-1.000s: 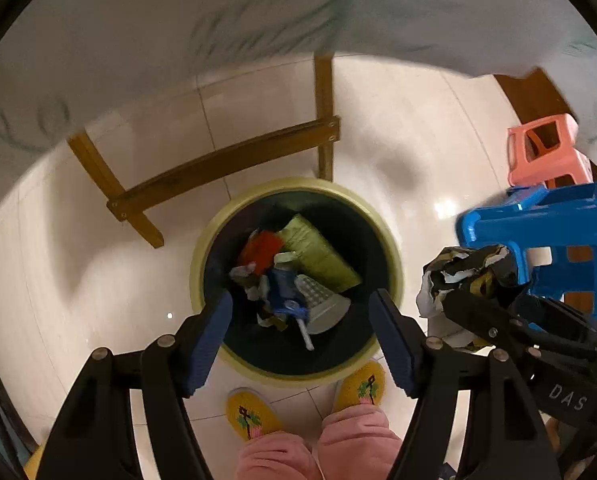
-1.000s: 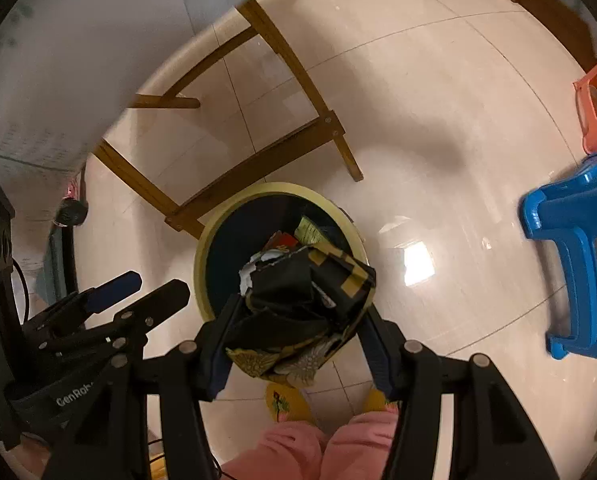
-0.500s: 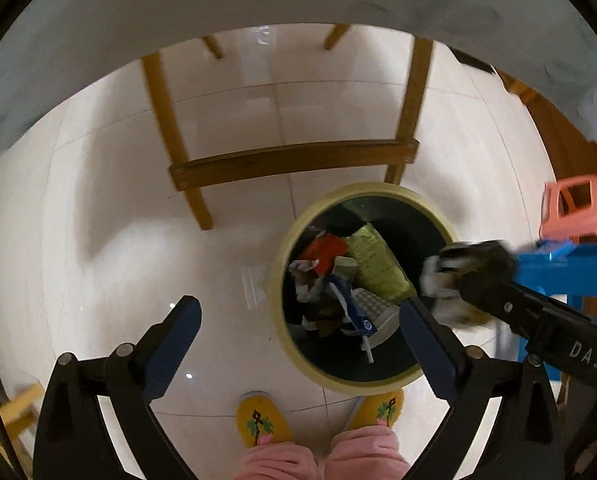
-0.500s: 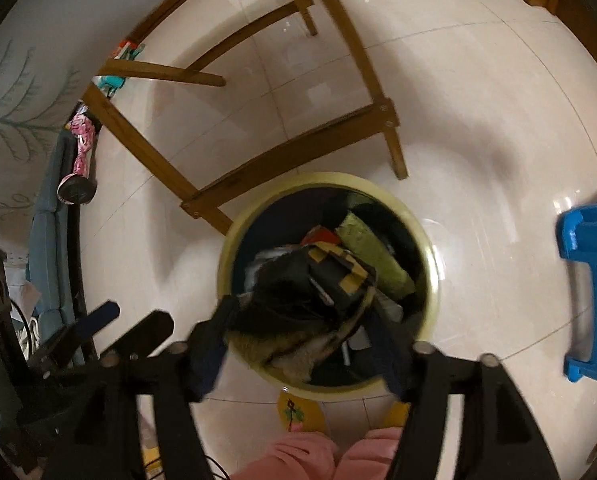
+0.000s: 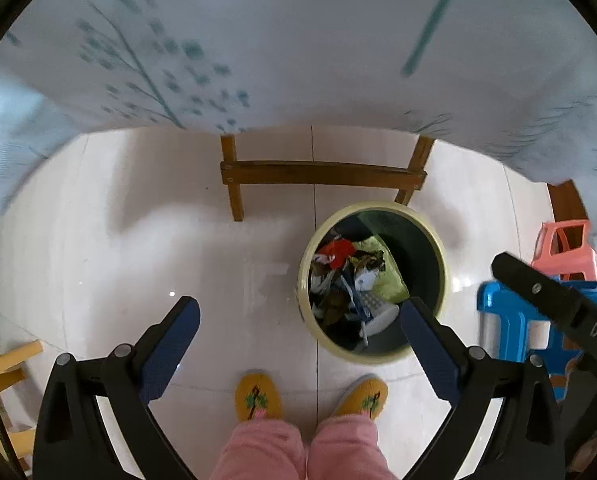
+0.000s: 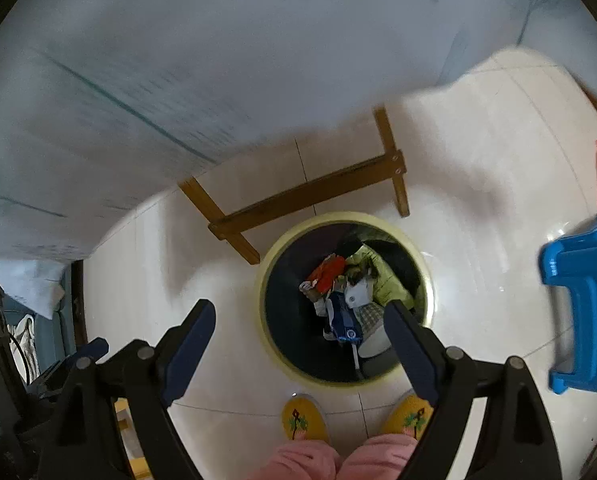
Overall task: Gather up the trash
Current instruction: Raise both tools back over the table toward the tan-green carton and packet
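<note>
Trash [image 5: 348, 280] heaped inside the round bin [image 5: 442, 268], down on the pale tiled floor [image 5: 138, 248]. Red scrap, green wrapper, blue-and-white packet, dark crumpled foil all jumbled together below the yellow rim. From the left wrist: left claw [image 5: 298, 340] spread wide, nothing between the blue pads [image 5: 170, 344], hovering above the floor with its right finger overlapping the bin's near edge. Beyond the bin, wooden legs and crossbar [image 5: 322, 174] under a drooping white cloth [image 5: 258, 48] printed with teal sprigs. Off to the right, blue stool [image 5: 510, 320] with pink stool [image 5: 562, 248] behind it, and a black piece of the other tool crossing in front. Yellow slippers [image 5: 258, 396] and pink trouser legs at the bottom edge, toes just short of the bin.

Over to the right wrist: right claw [image 6: 298, 344] likewise released, wide apart and empty, right pad [image 6: 410, 352] overlapping the bin [image 6: 266, 280] rim. Trash [image 6: 346, 292] again visible in the bin, same red, green and blue pieces. Crossbar [image 6: 306, 196] slanting behind the bin, cloth [image 6: 178, 60] blurred across the top. Blue stool [image 6: 578, 292] at the right edge, slippers [image 6: 302, 420] below.
</note>
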The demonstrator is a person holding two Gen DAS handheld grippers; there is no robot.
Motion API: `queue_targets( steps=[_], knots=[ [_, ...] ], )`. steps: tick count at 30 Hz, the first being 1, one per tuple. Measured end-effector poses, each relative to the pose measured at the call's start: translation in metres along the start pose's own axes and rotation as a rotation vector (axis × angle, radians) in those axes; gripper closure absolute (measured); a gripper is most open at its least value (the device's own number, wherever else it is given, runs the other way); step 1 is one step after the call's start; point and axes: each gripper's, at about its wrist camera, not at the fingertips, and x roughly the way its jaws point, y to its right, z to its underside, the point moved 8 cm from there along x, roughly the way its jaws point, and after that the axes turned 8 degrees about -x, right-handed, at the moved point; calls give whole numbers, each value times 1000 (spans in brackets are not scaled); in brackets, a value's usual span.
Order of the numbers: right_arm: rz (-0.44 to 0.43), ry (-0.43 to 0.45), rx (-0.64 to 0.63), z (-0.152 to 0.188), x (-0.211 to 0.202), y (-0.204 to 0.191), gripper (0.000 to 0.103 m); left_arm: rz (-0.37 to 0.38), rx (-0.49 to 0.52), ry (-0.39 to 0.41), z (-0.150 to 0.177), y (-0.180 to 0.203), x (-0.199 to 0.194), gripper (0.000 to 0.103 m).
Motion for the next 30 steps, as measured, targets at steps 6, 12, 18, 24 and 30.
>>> queue_targets(
  steps=[6, 12, 18, 24, 30],
  knots=[
    [-7, 38, 2, -6, -84, -20, 17, 22, 51, -6, 5, 17, -84, 3],
    [-24, 106, -52, -15, -182, -45, 17, 72, 122, 40, -3, 44, -178, 3],
    [-45, 192, -117, -34, -265, -68, 17, 120, 135, 147, -32, 60, -263, 3],
    [-62, 302, -187, -58, -326, -86, 17, 143, 130, 248, -59, 79, -318, 3],
    [-74, 381, -226, -77, -368, -93, 17, 144, 129, 344, -75, 97, -368, 3]
  ],
)
